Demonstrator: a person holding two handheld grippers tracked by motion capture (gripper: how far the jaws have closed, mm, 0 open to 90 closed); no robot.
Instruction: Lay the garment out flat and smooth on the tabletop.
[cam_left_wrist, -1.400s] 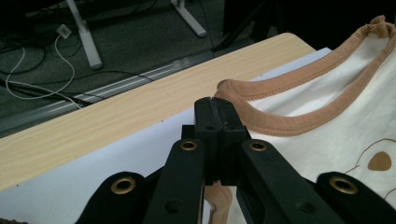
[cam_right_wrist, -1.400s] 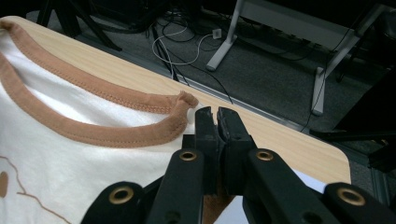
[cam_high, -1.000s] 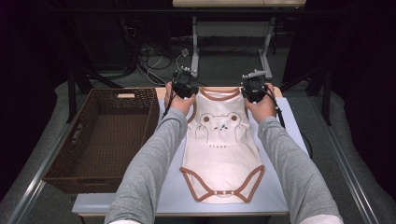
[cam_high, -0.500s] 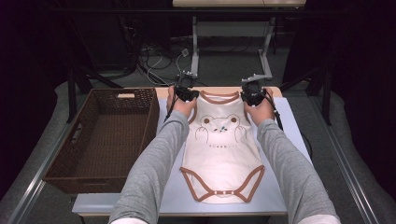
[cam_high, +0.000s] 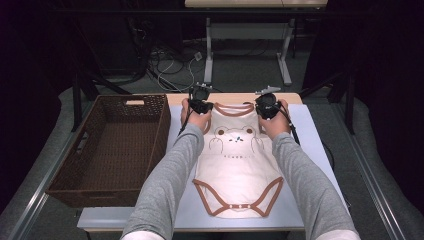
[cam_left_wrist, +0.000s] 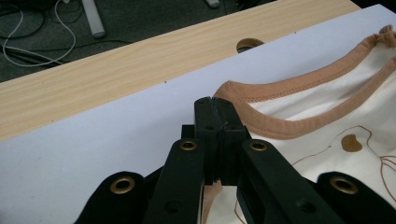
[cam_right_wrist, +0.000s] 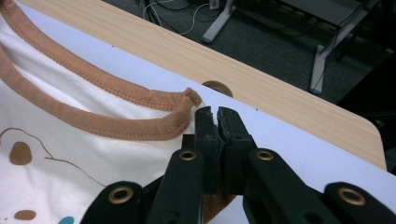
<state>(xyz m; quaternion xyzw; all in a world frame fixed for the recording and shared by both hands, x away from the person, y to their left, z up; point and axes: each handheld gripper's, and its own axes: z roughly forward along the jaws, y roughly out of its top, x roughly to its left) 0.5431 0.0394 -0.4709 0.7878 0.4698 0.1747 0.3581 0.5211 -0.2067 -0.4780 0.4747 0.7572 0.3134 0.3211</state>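
Bodysuit (cam_high: 236, 165) lies flat on the white table top (cam_high: 310, 145), neck end away from the person, snap end near the front edge, with the wicker basket (cam_high: 107, 145) well off to the left gripper's outer side. Both claws sit at the shoulders: the left gripper (cam_left_wrist: 216, 112) has its 2 jaws clenched on the brown-trimmed shoulder edge (cam_left_wrist: 261, 123), and the right gripper (cam_right_wrist: 217, 119) is pressed shut on the opposite shoulder, cloth showing between its jaws lower down. This looks like the start of a fold or lift, with the grasp just made. The next move probably calls for raising both shoulders together, level, and carrying them toward the snap end without letting either corner slip.
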